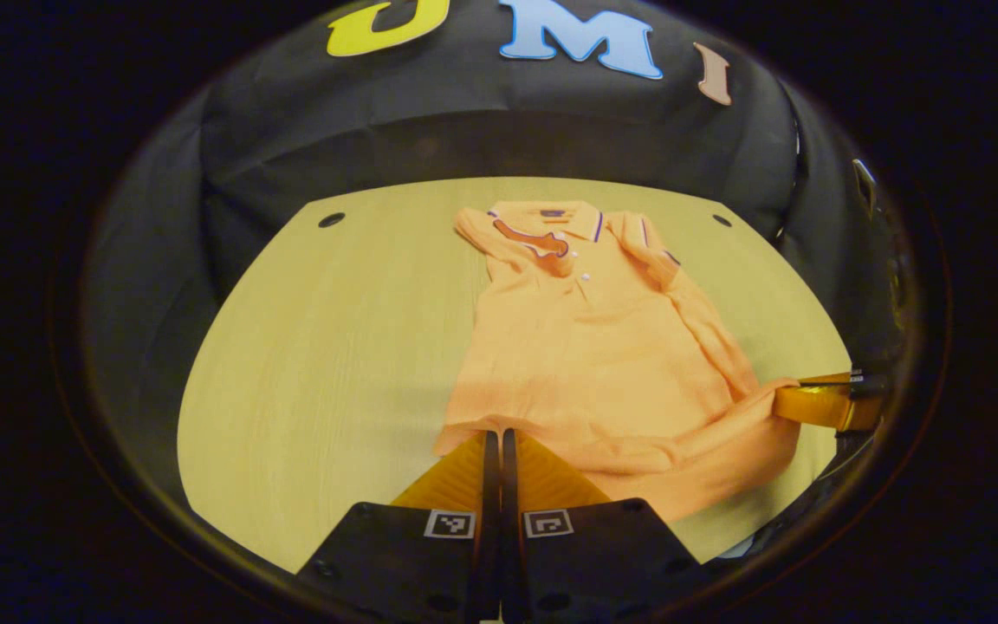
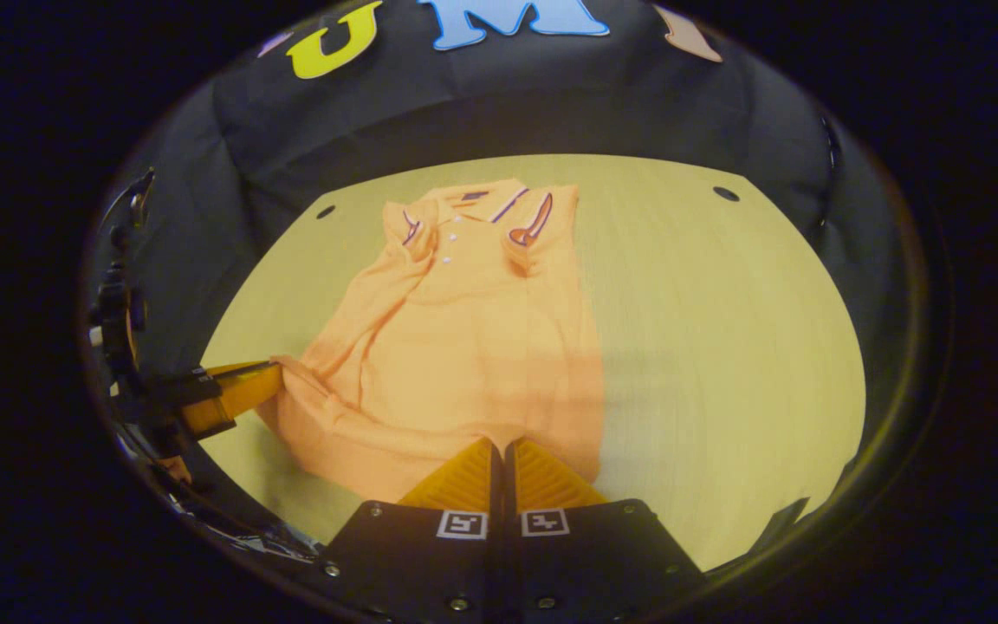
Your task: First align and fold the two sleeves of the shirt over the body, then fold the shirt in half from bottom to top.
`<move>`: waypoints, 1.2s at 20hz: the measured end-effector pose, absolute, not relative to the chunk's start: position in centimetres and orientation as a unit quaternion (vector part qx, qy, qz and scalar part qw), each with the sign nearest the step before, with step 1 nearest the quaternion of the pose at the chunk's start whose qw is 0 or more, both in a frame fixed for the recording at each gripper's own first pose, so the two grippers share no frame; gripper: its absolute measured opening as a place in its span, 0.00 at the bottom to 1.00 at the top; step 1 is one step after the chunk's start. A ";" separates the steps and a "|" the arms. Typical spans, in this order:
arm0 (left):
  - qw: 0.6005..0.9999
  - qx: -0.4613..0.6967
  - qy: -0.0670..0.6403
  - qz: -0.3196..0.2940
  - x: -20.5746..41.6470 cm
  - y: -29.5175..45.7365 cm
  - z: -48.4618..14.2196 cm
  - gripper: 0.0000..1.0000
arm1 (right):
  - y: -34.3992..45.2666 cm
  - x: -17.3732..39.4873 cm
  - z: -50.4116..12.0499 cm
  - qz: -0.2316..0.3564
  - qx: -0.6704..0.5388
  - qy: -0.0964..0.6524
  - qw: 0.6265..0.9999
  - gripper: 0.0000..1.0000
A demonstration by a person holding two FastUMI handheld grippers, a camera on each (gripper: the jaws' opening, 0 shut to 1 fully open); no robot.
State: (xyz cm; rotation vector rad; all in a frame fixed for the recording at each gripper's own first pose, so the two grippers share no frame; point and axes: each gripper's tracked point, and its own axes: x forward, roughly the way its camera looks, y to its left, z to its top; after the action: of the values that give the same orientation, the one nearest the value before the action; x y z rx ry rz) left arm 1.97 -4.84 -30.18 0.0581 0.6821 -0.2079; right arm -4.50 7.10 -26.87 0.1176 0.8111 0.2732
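The shirt (image 1: 603, 364) is soft matt cloth with a fine knit texture, wrinkled along its hem; its collar (image 1: 551, 221) carries smooth trim and small glossy buttons (image 1: 584, 276). Under the shirt, the worktop (image 1: 334, 364) looks like pale wood with a fine straight grain and a smooth, low-sheen finish. Behind the worktop hangs matt, creased cloth (image 1: 430, 130).

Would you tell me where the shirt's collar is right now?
The collar lies at the table's far edge, near the booth wall, opposite the hem that both tools hold.
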 end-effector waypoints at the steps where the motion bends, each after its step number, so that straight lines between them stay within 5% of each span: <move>1: 0.938 0.025 0.331 -0.103 2.9 -5.0 -29.6 0.07 | 7.0 -3.3 -26.3 0.132 0.059 0.388 0.910 0.00; 24: 0.961 0.033 0.245 -0.123 35.1 -10.6 -20.7 0.06 | 5.2 28.1 -17.8 0.114 0.082 0.274 0.951 0.00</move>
State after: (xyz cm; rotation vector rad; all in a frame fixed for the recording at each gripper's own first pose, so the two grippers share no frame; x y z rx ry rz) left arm 35.14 -10.59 -20.73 0.0674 0.4970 -0.2502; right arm 28.15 5.24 -17.80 0.1660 0.5573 0.2311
